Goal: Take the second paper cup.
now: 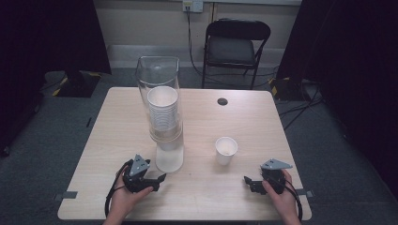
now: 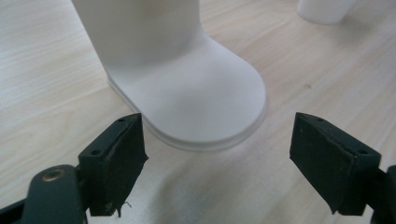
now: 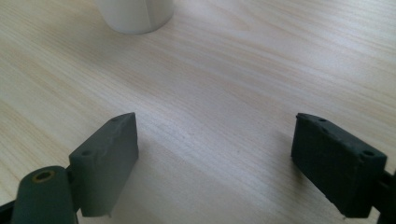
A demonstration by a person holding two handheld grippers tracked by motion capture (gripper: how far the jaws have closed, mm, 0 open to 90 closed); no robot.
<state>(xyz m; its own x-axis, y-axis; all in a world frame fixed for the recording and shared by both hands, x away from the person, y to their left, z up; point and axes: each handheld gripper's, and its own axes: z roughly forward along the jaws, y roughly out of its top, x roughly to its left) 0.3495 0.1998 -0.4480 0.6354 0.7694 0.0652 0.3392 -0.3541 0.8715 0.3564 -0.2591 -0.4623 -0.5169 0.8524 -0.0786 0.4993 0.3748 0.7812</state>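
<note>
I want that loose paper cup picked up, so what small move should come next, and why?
Probably ease the right hand-held gripper forward toward the single paper cup. Its jaws are wide open over bare table, and the cup stands upright just ahead, untouched.

A lab-like recording room: a light wood table stands on grey carpet, with dark curtains on both sides of it, a black folding chair behind it, and cables trailing beside it from a wall socket.

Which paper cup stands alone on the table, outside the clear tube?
The single cup right of the tube, upright on bare wood. The others are stacked inside the tube.
</note>
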